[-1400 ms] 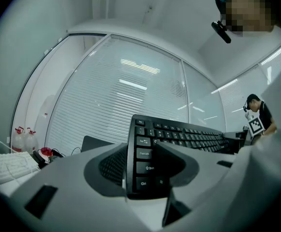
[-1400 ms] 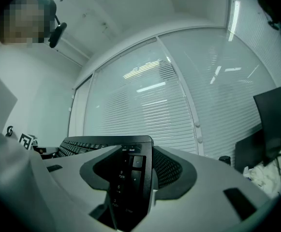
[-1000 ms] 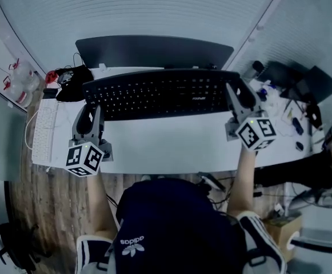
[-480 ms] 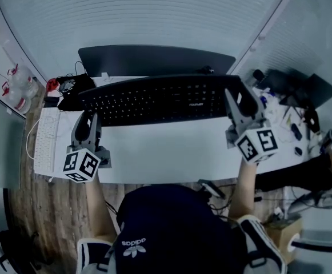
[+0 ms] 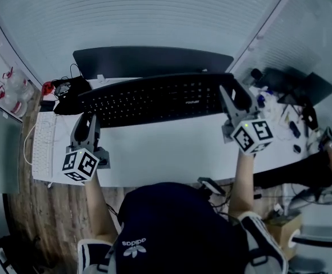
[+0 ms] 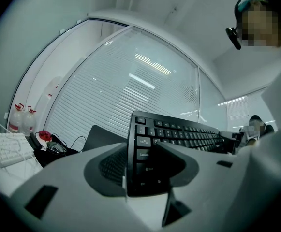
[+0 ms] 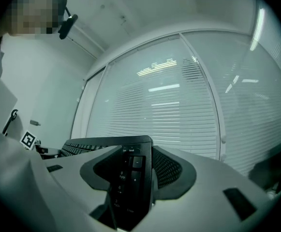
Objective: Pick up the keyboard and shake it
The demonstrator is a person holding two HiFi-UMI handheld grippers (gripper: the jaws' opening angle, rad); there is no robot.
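My left gripper point(image 5: 87, 121) was clamped on the left end of the keyboard point(image 5: 154, 99) and my right gripper point(image 5: 234, 99) on its right end, both sets of jaws shut tight on it. The keyboard hung above the desk point(image 5: 171, 147), in front of the monitor point(image 5: 148, 61), so the pick-up looked done. I judged that the shaking was either under way or yet to come.

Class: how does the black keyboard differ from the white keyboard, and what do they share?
The black keyboard is dark, the white keyboard pale. The black keyboard is clamped at its ends by the left tongs and right tongs; the white keyboard lies untouched on the desk, far left. Both are long keyed boards.
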